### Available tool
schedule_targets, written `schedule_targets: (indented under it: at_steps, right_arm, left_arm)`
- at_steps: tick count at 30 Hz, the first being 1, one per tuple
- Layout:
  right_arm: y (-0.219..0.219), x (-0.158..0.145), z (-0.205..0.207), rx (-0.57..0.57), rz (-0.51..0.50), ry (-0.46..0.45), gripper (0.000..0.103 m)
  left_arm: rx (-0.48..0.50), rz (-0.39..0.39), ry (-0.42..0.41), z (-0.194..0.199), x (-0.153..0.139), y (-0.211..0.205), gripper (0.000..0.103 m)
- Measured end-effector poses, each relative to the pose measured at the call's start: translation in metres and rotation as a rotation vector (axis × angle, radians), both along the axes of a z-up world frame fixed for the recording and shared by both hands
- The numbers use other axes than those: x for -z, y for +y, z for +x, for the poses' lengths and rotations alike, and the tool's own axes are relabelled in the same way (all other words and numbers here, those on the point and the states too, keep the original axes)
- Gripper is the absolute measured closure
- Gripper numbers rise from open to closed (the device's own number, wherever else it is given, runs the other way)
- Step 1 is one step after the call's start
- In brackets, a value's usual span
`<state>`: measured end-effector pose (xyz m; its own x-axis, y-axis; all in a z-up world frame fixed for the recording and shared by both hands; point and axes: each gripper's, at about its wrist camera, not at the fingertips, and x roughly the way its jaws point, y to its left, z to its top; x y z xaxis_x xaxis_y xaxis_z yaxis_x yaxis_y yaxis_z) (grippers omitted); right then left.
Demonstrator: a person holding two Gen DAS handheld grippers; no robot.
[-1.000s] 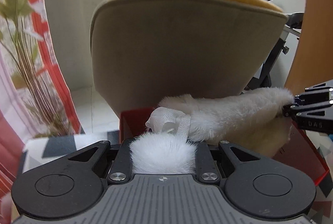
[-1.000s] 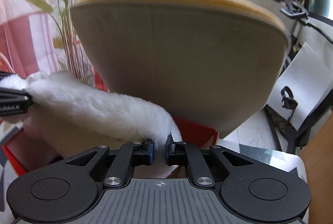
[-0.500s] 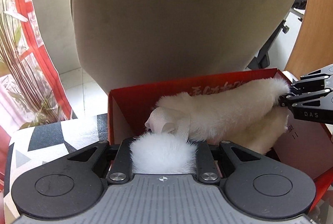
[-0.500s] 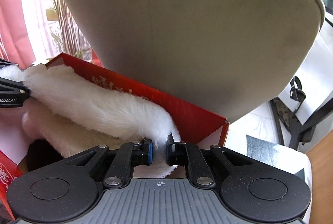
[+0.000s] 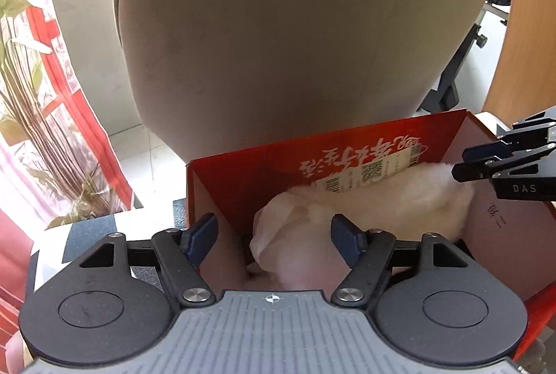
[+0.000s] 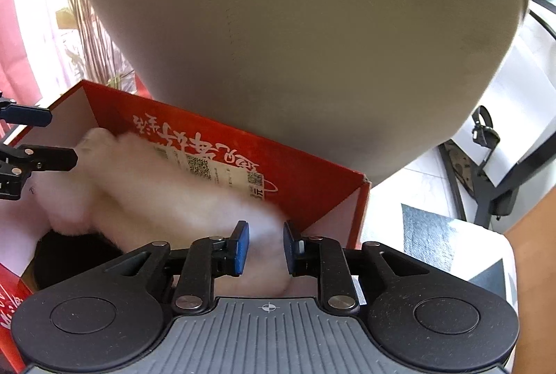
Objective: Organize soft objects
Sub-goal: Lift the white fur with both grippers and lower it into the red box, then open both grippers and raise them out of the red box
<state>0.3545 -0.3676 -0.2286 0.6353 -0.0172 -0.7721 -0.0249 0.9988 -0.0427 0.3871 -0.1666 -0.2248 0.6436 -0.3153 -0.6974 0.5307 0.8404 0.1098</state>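
Left hand-held gripper [image 5: 274,235] spread wide; right hand-held gripper [image 6: 266,247] parted, empty.

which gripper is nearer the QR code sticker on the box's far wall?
Right. The right gripper hangs open over the white plush at the sticker end of the red box; the left gripper is open at the opposite end.

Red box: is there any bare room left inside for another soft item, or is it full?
The white plush fills most of the red box, along the printed back wall. One dark gap shows at the near-left corner, between plush and front wall. Both the left gripper and right gripper crowd the ends.
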Motion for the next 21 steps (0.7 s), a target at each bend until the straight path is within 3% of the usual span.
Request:
schedule_targets:
  at_steps: [9, 13, 15, 17, 19, 21]
  right_arm:
    - [-0.001, -0.028, -0.036, 0.026, 0.044, -0.076, 0.081]
    - [0.005, -0.043, -0.058, 0.047, 0.063, -0.120, 0.075]
    - [0.006, -0.051, -0.070, 0.072, 0.086, -0.148, 0.062]
    - [0.008, -0.059, -0.085, 0.086, 0.106, -0.182, 0.045]
    - [0.011, -0.067, -0.099, 0.088, 0.114, -0.205, 0.036]
    - [0.017, -0.075, -0.115, 0.089, 0.118, -0.226, 0.023]
  left_arm:
    - [-0.004, -0.031, -0.076, -0.024, -0.030, 0.008, 0.029]
    - [-0.006, -0.063, -0.113, -0.043, -0.045, 0.020, 0.029]
    - [-0.003, -0.091, -0.116, -0.056, -0.052, 0.029, 0.027]
    - [-0.006, -0.110, -0.118, -0.070, -0.058, 0.039, 0.019]
    - [-0.023, -0.127, -0.131, -0.085, -0.063, 0.049, 0.003]
    - [-0.036, -0.149, -0.144, -0.101, -0.067, 0.059, 0.000]
